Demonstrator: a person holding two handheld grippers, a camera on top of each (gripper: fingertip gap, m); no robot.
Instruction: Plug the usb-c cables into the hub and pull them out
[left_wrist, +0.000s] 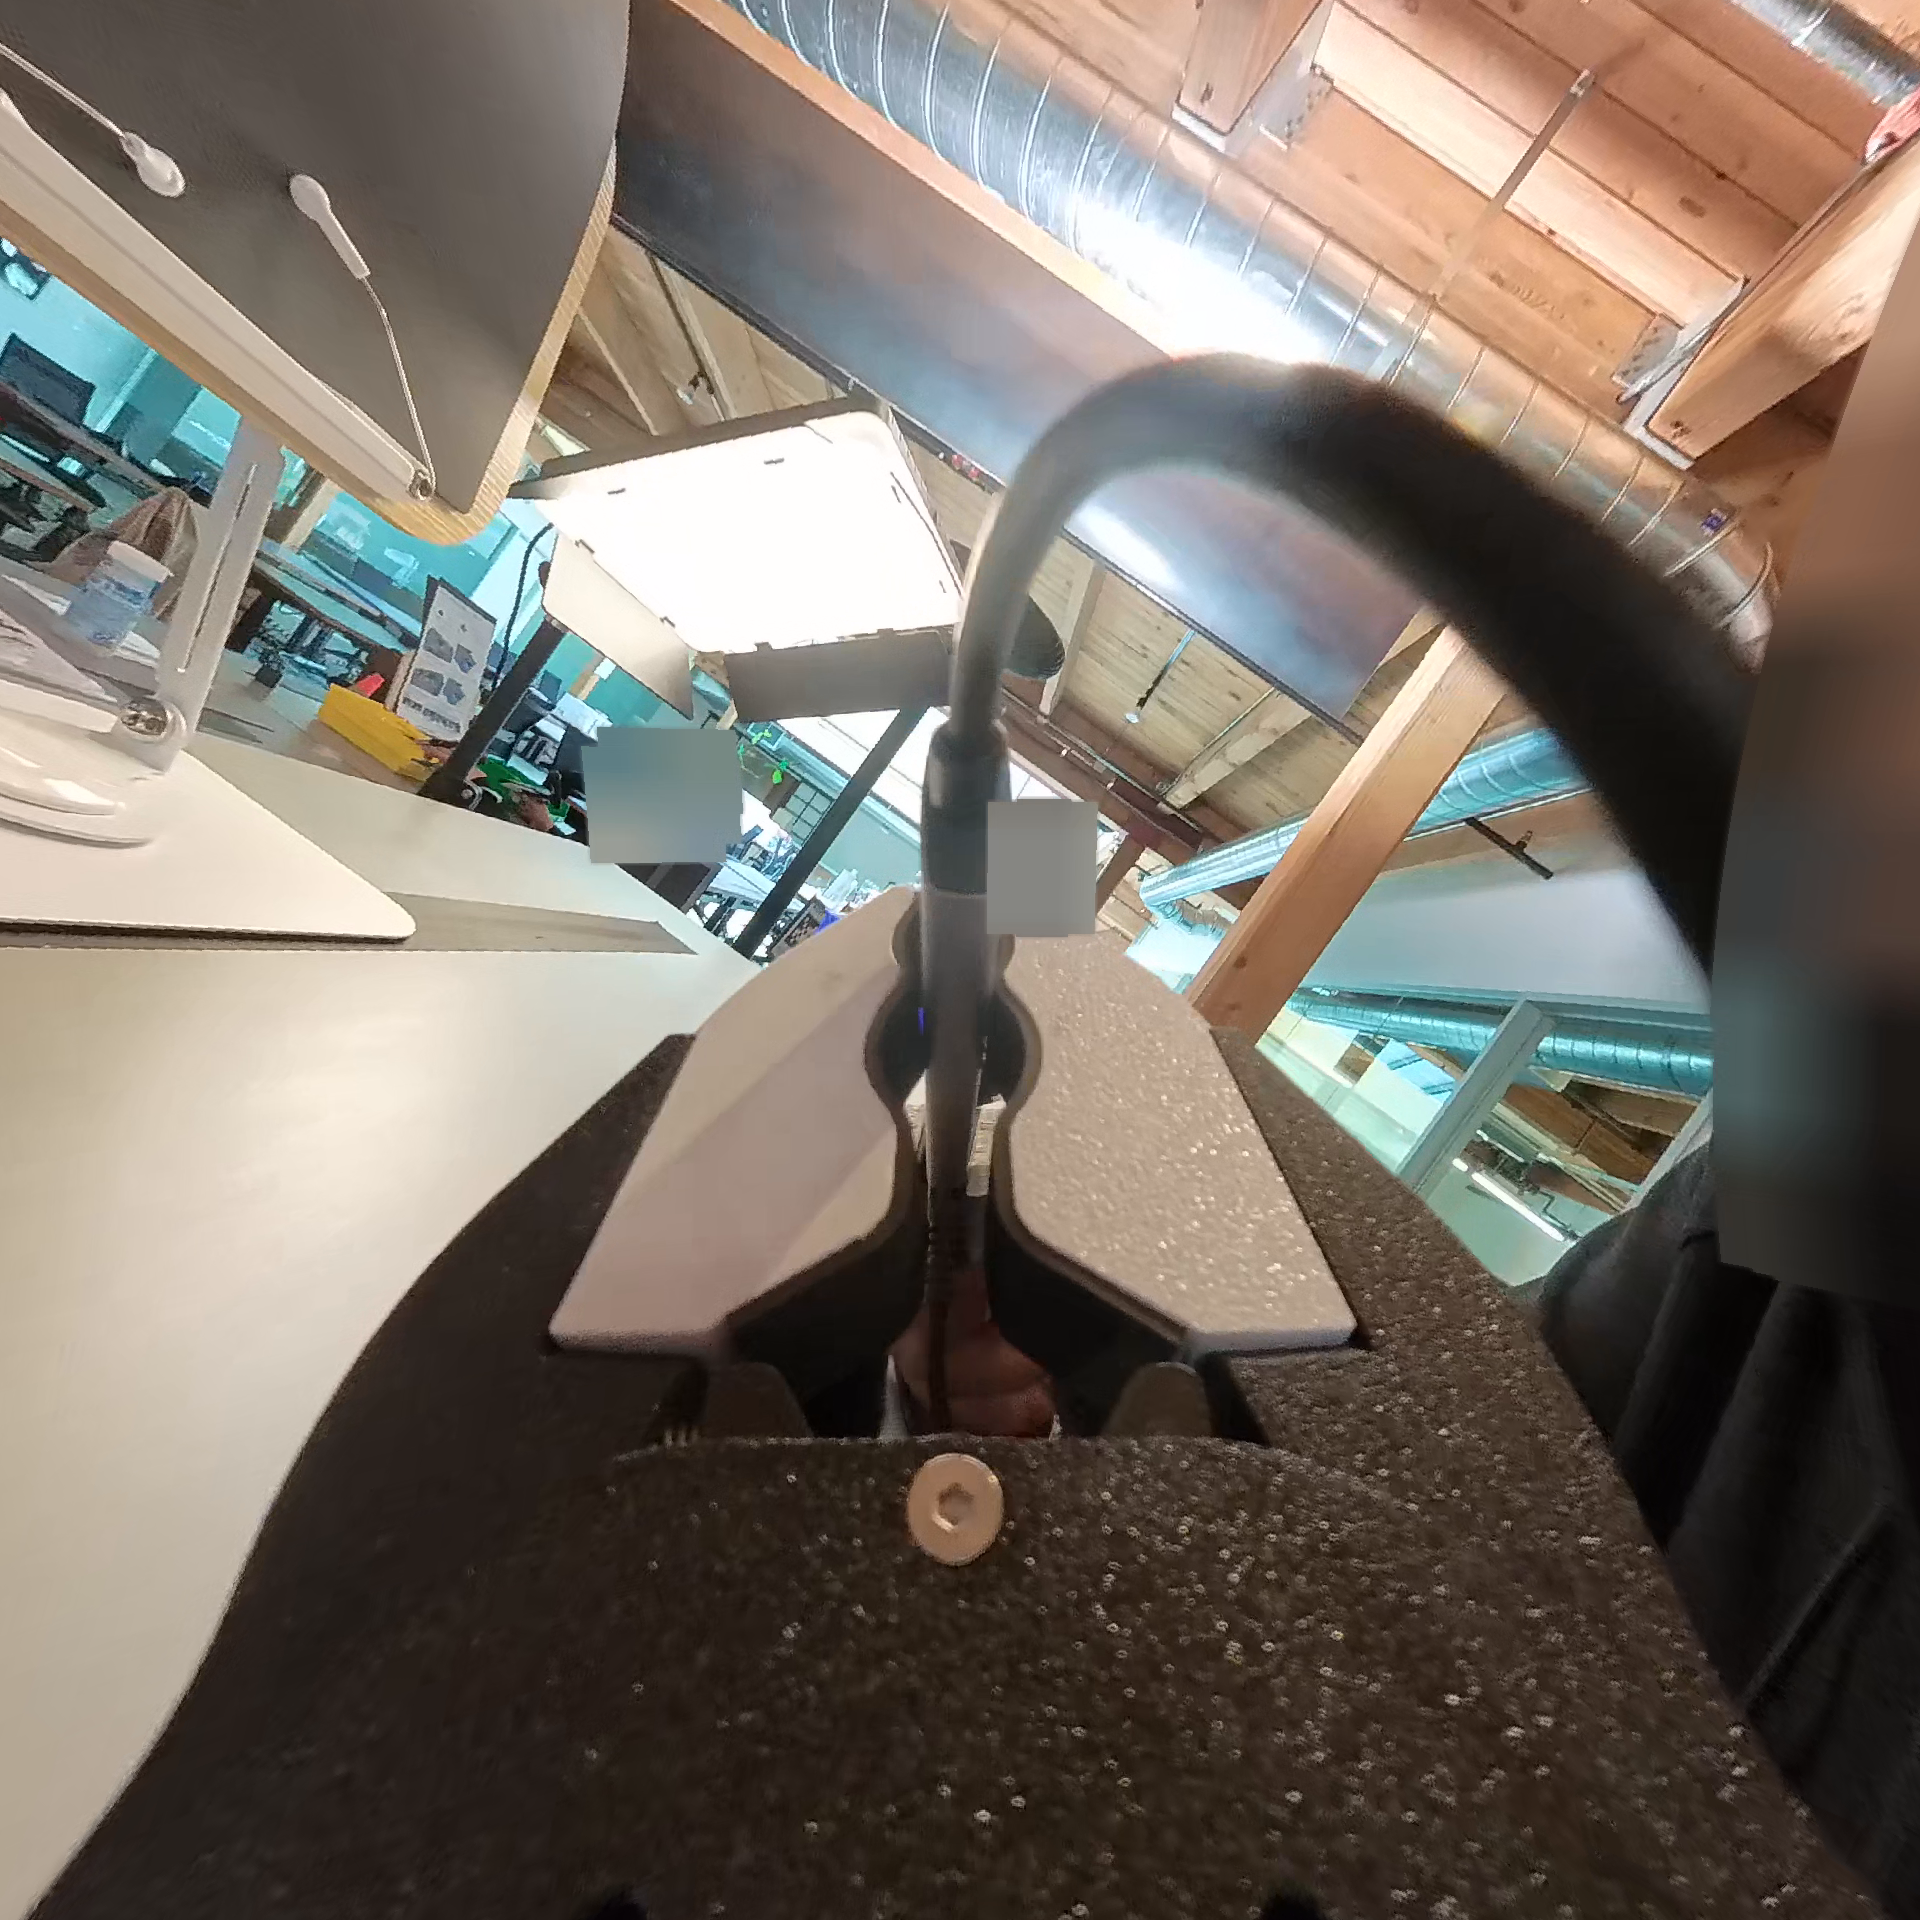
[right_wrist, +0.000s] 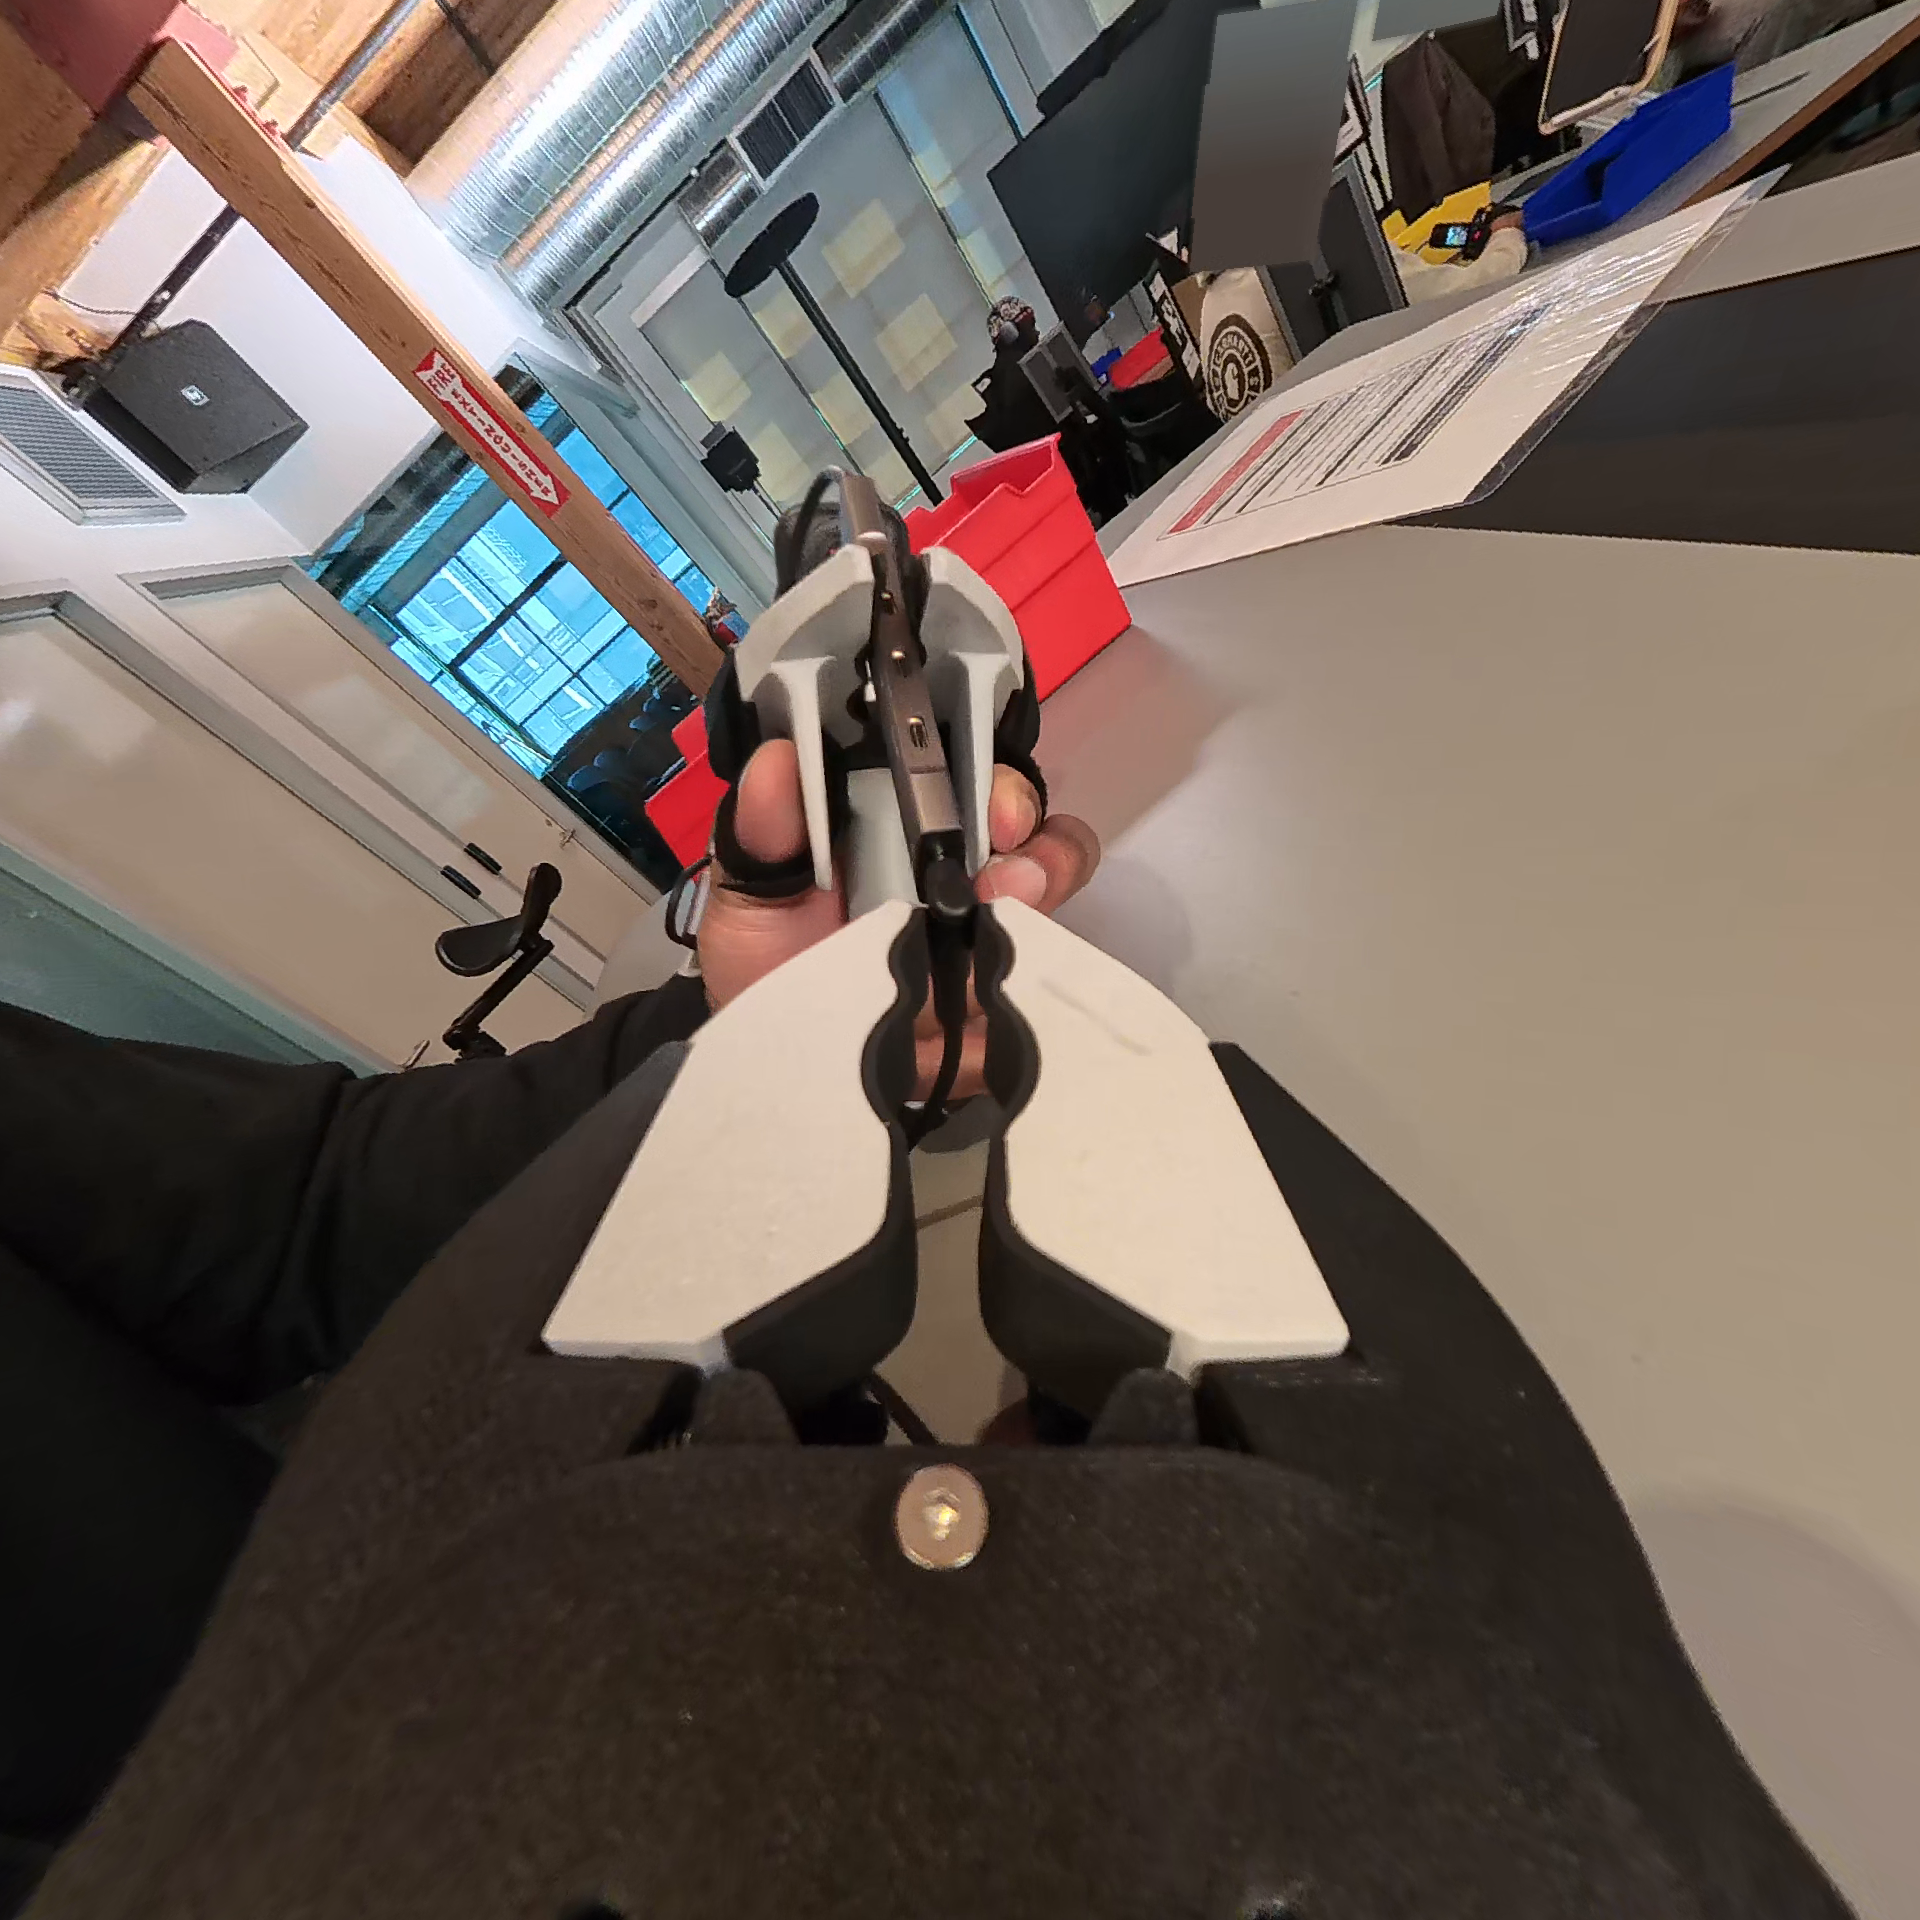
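Two white, wavy-edged tools clamp: left tool (left_wrist: 951, 997) slim metal hub (left_wrist: 951, 966), right tool (right_wrist: 948, 935) black cable (right_wrist: 943, 977).

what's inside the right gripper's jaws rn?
A thin black cable runs between the right gripper fingers; its plug meets the grey hub, held by the left gripper. The plug tip is covered, so seating is unclear.

Left wrist view tilts up toward the ceiling, hub (left_wrist: 951, 997) close at 12 o'clock; right wrist view faces it, sharing the hub (right_wrist: 914, 717)
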